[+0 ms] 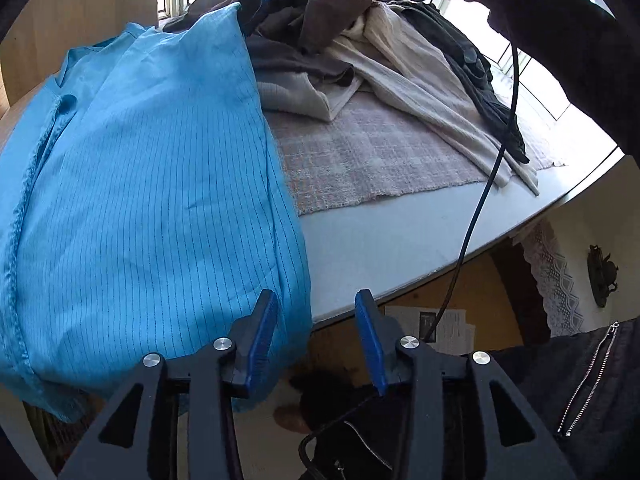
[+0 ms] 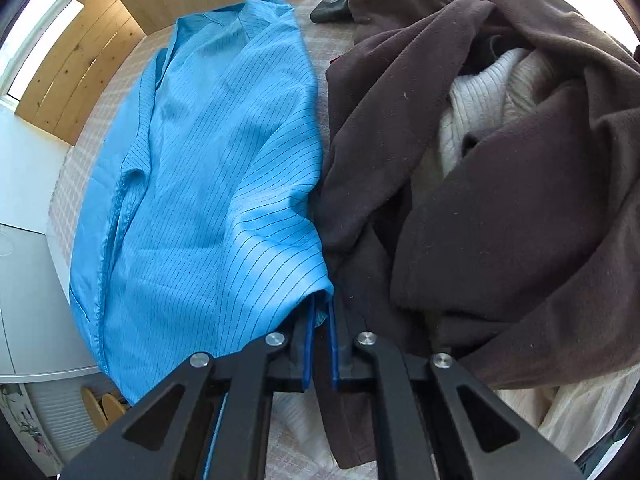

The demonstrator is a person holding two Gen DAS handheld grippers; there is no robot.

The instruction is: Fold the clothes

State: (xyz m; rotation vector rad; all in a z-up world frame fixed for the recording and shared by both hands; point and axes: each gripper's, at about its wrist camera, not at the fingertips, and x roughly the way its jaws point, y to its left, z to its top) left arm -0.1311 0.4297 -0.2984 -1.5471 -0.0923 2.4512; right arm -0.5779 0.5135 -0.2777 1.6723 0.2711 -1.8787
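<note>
A: No baskets or bins here, just the worktop (image 1: pixel 380 240) with a checked cloth (image 1: pixel 360 160). The blue striped garment (image 2: pixel 208 160) lies long across it, beside a brown and cream clothes pile (image 2: pixel 500 180).

B: Right gripper (image 2: pixel 320 312)?

A: Fingers clenched on the garment's corner.

B: Left gripper (image 1: pixel 316 320)?

A: Fingers released; the garment's hanging hem sits just beside the left finger (image 1: pixel 262 336).

bright daylight; windows (image 1: pixel 532 68) blown out; sharp focus; fisheye bending, dark corners
</note>
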